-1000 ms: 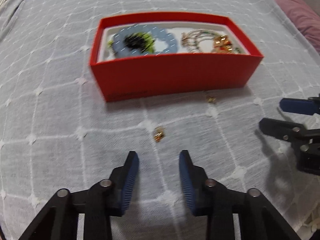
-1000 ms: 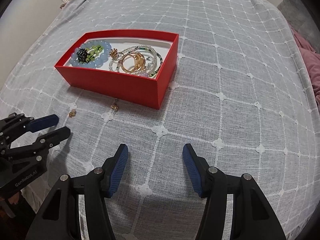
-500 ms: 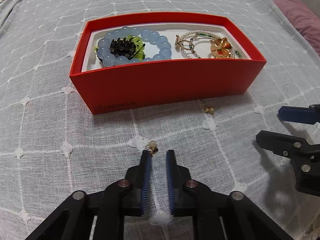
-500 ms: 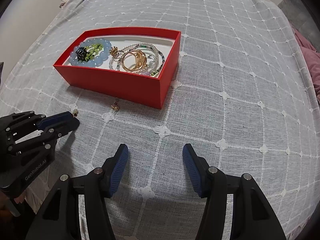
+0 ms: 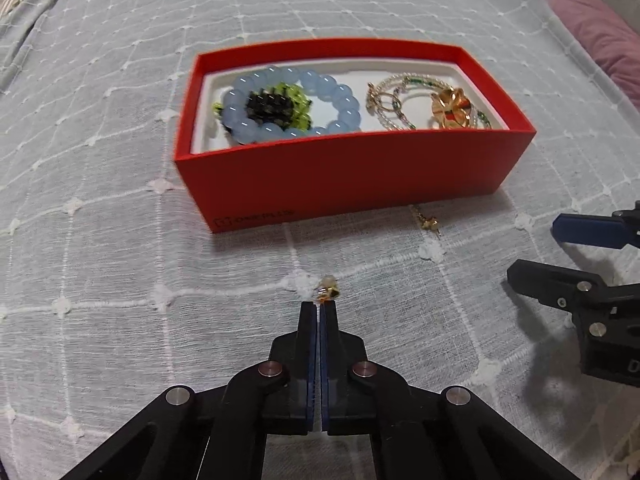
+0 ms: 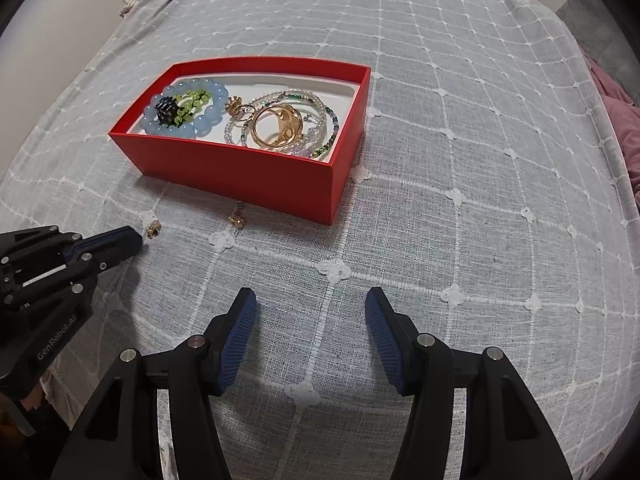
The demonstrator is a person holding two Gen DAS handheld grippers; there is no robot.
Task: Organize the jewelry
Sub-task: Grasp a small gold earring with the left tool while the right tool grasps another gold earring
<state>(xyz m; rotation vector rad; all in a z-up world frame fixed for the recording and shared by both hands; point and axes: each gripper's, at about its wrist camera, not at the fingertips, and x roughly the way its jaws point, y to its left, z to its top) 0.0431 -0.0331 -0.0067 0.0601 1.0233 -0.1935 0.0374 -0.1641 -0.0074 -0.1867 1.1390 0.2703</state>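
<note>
A red box [image 5: 348,176] on the grey checked cloth holds a blue bead bracelet [image 5: 340,100], thin beaded strands and a gold flower piece [image 5: 452,106]. In front of it lies a small gold earring [image 5: 328,293]. My left gripper [image 5: 320,306] is shut, its tips pinching the earring's near end, which still rests on the cloth. The right wrist view shows that earring [image 6: 153,229] at the tip of the left gripper [image 6: 136,240]. A second gold earring [image 5: 428,222] lies close to the box's front wall. My right gripper [image 6: 310,308] hangs open over bare cloth.
The grey cloth [image 6: 460,200] covers a bed-like surface and spreads wide to the right of the red box [image 6: 240,172]. A pink cushion [image 5: 600,36] lies at the far right edge. The second earring [image 6: 238,219] sits between both grippers.
The left jaws went from wide apart to fully shut around the near earring, after moving in toward it. The right gripper stayed where it was, open.
</note>
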